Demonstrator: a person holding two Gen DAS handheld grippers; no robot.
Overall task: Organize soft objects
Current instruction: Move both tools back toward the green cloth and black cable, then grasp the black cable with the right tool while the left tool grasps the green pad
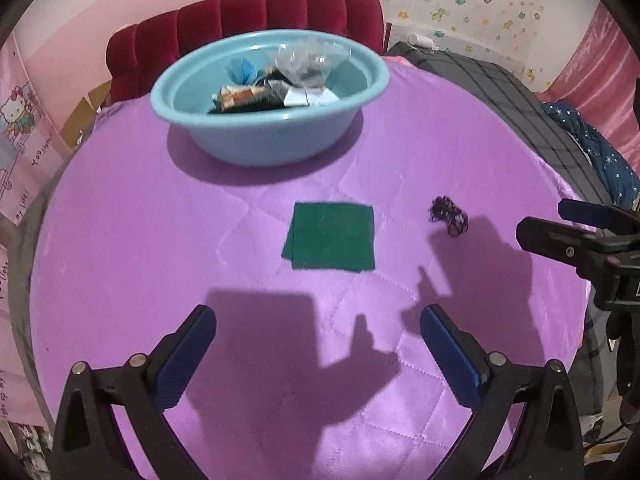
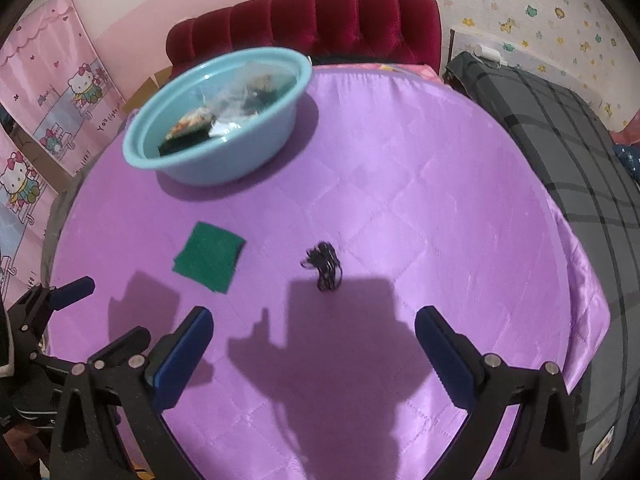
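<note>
At the far left of the purple quilted cover [image 1: 160, 240], a light blue basin [image 1: 224, 136] is seen, already loaded: a clear plastic bag [image 1: 308, 60], a blue bunched item [image 1: 242, 70], a printed folded piece over a dark pad [image 1: 240, 100] and something white [image 1: 308, 98] are heaped inside.

Nearer and further right, a green square cloth [image 1: 332, 236] is laid flat, well apart from the basin. To its right a small black tangle [image 1: 448, 214], perhaps hair ties or cord, is left on the cover.

The left gripper [image 1: 318, 334] is held released and empty, near the cloth. The right gripper [image 2: 314, 334] is likewise spread wide, with nothing between its fingers, just short of the tangle.

Two risks are judged likely. The slippery cover could be pinched up with the thin cloth, dragging the basin. Loose loops of the tangle could be missed or dropped in transit.
</note>
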